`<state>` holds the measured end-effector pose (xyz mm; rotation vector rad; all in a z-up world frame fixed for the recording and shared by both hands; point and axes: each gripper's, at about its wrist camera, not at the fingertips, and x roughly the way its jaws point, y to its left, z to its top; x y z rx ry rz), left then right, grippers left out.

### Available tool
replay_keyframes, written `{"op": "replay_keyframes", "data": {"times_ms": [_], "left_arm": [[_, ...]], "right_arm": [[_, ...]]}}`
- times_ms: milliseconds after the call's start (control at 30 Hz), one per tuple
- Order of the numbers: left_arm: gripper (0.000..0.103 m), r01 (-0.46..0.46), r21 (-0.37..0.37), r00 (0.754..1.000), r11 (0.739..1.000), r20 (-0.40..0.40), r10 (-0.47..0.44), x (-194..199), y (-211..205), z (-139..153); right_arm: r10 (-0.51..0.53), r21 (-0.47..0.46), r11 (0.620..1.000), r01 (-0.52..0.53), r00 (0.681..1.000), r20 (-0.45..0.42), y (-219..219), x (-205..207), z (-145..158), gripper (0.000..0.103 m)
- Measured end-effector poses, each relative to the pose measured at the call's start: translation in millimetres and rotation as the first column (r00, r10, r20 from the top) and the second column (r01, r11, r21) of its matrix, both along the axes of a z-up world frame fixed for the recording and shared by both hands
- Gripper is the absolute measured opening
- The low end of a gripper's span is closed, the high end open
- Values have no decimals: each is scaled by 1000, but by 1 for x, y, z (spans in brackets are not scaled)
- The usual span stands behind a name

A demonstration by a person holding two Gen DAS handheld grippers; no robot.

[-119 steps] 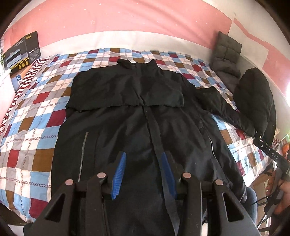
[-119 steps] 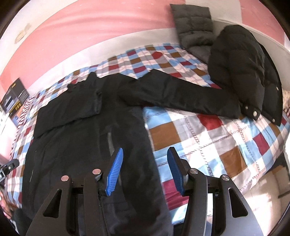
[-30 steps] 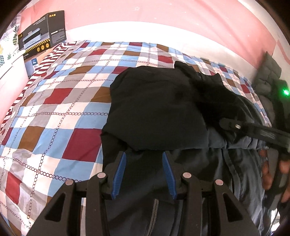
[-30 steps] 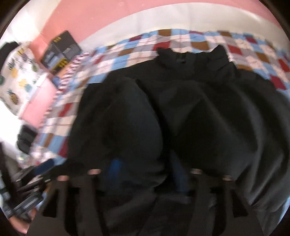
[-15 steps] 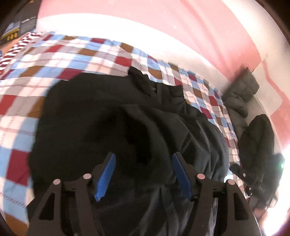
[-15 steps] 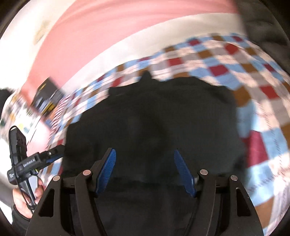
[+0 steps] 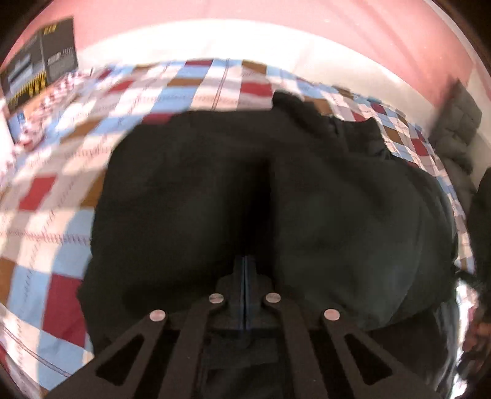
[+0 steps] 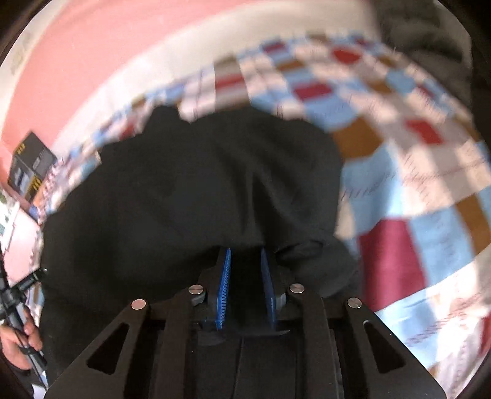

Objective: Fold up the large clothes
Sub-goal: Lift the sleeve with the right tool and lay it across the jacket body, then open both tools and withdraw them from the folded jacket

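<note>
One large bed [image 7: 52,221], covered by a checked quilt in red, blue, brown and white, is seen to carry the whole job. On its middle a black coat [image 7: 190,196] is laid, already gathered into a bulky, rounded bundle rather than spread flat; no loose sleeve is made out on either side, so the sleeves are judged to be turned in and a lengthwise fold to be in hand. Squaring of the bundle and flattening of its puffed surface are judged to be left, as the outline is uneven and a deep crease runs down the centre. The collar end is noted at the far edge, towards the pink wall.

A second dark padded garment [image 8: 429,27] is seen at the far right corner of the bed, apart from the coat and apparently untouched. A dark box [image 7: 46,61] stands at the far left corner.

The left gripper [image 7: 244,267] is found with its jaws pressed together at the near edge of the coat; whether cloth is caught between them cannot be told. The right gripper [image 8: 244,261] is found with its jaws closing, a narrow gap remaining, and dark cloth bunched over their tips.
</note>
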<state>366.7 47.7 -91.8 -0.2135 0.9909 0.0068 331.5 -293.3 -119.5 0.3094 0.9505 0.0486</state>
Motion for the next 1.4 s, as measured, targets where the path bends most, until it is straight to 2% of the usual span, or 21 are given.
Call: {"op": "replay_keyframes", "data": {"times_ms": [67,133,233,300,400,467,533,600,667,767,867,933,1000,1067,1167,1233,1300,1400], "left_arm": [[0,-10,-4,1000,1000,9,10,-5,2,4],[0,-14,0,998,1000,55,14,-16,3,19],[0,-5,-16,990,1000,141,8,-28,0,51],[1,35,-15,981,999,193,-31,-27,-12,70],[1,105,13,971,994,217,-105,-10,-38,80],[1,136,49,970,990,198,-143,8,-54,69],[1,128,91,982,988,130,-139,29,-59,41],[2,110,85,992,990,58,-115,41,-53,7],[2,96,97,992,991,75,-103,40,-47,-7],[2,98,127,991,987,83,-109,39,-46,-9],[2,107,149,991,983,66,-117,37,-46,-4],[2,102,138,991,985,73,-112,26,-41,6],[2,106,106,986,989,114,-118,6,-35,17],[2,112,98,984,989,128,-125,-9,-33,18],[2,121,128,988,984,76,-131,-11,-33,0],[2,103,127,992,986,61,-112,-10,-30,-3],[2,87,112,994,990,59,-94,-14,-25,6],[2,86,104,993,991,72,-94,-33,-21,20]], "right_arm": [[14,-36,999,-13,1000,11,4,1,1,20],[24,-44,999,-24,1000,9,5,-1,8,20],[30,14,999,-31,997,66,-6,-11,28,21],[-4,14,1000,2,993,121,-19,-19,43,21],[-52,11,999,51,990,131,-34,-12,50,21],[-66,3,998,66,990,121,-39,0,47,21],[-62,-18,998,64,993,99,-40,13,38,21],[-49,-20,999,50,997,53,-39,25,22,21],[-23,-22,999,23,999,28,-36,32,5,21],[-7,-64,998,9,1000,26,-29,35,-1,21],[-38,-43,998,39,999,33,-35,27,11,21],[-53,-10,998,54,995,80,-41,5,24,21],[-46,-13,999,47,993,105,-41,-20,28,21],[-14,-27,1000,16,997,78,-37,-35,19,21],[0,-47,999,0,1000,7,-33,-37,-3,21],[-27,-26,999,27,1000,-3,-35,-36,0,21],[-35,-50,998,34,999,-13,-31,-39,10,21],[4,-69,998,-3,1000,6,-20,-55,26,21]]}}
